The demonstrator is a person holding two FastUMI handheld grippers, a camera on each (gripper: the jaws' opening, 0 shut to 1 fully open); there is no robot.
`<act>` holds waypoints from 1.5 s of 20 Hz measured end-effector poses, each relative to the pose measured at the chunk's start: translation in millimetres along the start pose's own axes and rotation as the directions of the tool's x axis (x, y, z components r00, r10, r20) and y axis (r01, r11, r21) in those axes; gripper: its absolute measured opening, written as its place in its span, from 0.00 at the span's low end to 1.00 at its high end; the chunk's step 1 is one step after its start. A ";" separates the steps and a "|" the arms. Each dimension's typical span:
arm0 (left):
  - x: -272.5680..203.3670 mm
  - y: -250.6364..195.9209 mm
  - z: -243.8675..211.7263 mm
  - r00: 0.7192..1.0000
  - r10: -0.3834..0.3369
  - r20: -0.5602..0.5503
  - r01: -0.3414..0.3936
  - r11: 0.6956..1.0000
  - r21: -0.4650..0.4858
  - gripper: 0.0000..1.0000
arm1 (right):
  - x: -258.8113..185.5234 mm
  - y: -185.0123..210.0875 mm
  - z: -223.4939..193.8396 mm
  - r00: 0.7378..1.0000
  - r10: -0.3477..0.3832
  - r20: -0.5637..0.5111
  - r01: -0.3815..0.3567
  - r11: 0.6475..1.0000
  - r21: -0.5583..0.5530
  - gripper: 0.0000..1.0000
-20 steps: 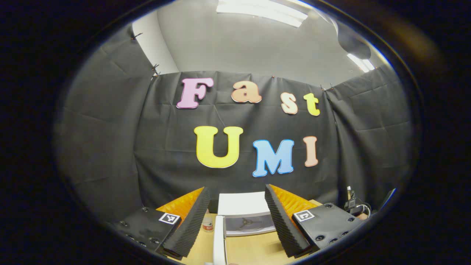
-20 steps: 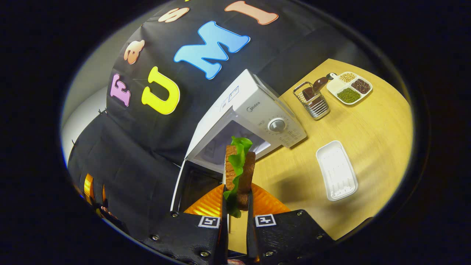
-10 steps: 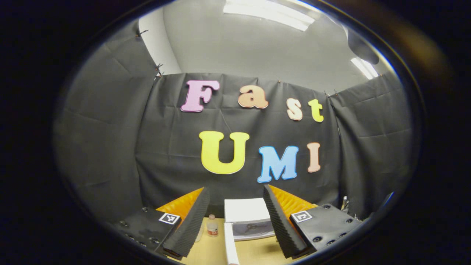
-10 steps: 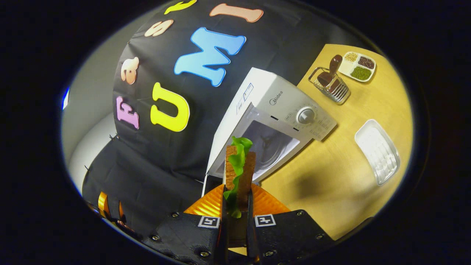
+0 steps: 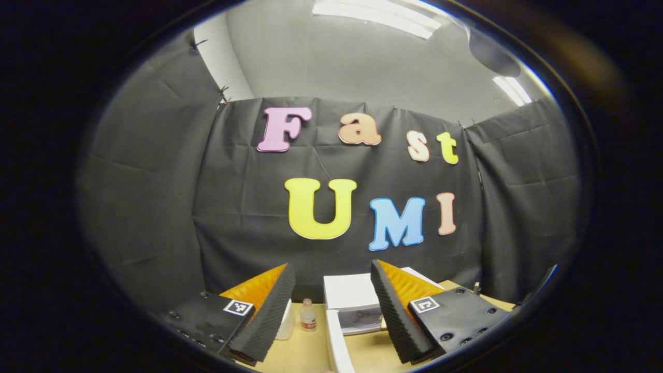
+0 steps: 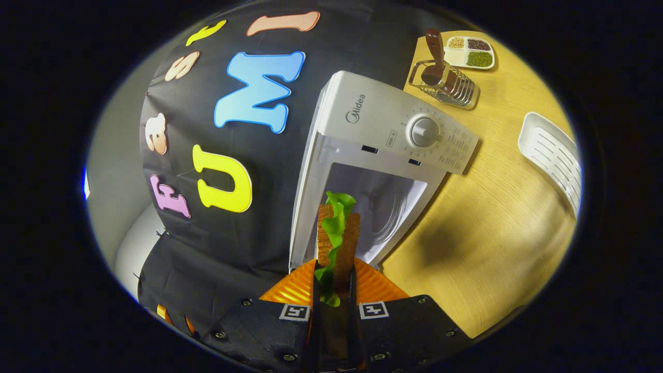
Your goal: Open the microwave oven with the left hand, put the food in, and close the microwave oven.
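My right gripper (image 6: 334, 269) is shut on a sandwich (image 6: 336, 238) of two toast slices with green lettuce, held upright on edge. Just beyond the sandwich is the open cavity (image 6: 380, 202) of the white microwave (image 6: 362, 119), whose knob (image 6: 423, 131) sits on the control panel. In the left gripper view, my left gripper (image 5: 331, 280) stands open with nothing between its fingers, held back from the microwave (image 5: 349, 292). Its open door (image 5: 336, 342) shows edge-on, swung toward me.
On the wooden table (image 6: 492, 228) right of the microwave lie a white tray (image 6: 554, 158), a wire rack (image 6: 445, 85) with a brown-handled utensil, and a sectioned dish (image 6: 471, 45) of beans. A small bottle (image 5: 307, 316) stands left of the door.
My right gripper has carried the sandwich closer to the microwave's opening, and the view has turned. The left gripper has shifted slightly and stays open.
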State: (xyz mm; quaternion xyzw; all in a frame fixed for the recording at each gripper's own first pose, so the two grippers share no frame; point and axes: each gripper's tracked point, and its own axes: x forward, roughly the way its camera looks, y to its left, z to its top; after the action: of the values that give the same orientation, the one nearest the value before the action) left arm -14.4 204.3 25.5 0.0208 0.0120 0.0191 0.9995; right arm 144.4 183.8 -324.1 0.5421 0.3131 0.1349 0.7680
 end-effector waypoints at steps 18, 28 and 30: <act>14.8 45.6 -21.3 0.997 -0.008 -0.082 0.011 1.000 0.029 0.94 | 102.7 -23.6 19.7 0.981 -0.032 0.194 0.012 0.995 0.102 0.20; 25.6 46.6 -37.6 0.995 -0.034 -0.095 0.036 0.999 0.021 0.94 | 151.3 -36.5 35.1 0.945 -0.068 0.320 0.016 0.986 0.165 0.20; 26.6 51.4 -41.1 0.994 -0.026 -0.103 0.028 1.000 0.015 0.94 | 162.5 -41.3 36.7 0.937 -0.090 0.339 0.029 0.983 0.181 0.20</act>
State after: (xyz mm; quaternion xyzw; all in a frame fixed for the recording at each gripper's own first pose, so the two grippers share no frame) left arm 9.3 258.4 -14.0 0.0277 0.0640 0.0064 0.9975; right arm 286.7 229.7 -408.4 0.6121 0.2004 -0.0133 0.7649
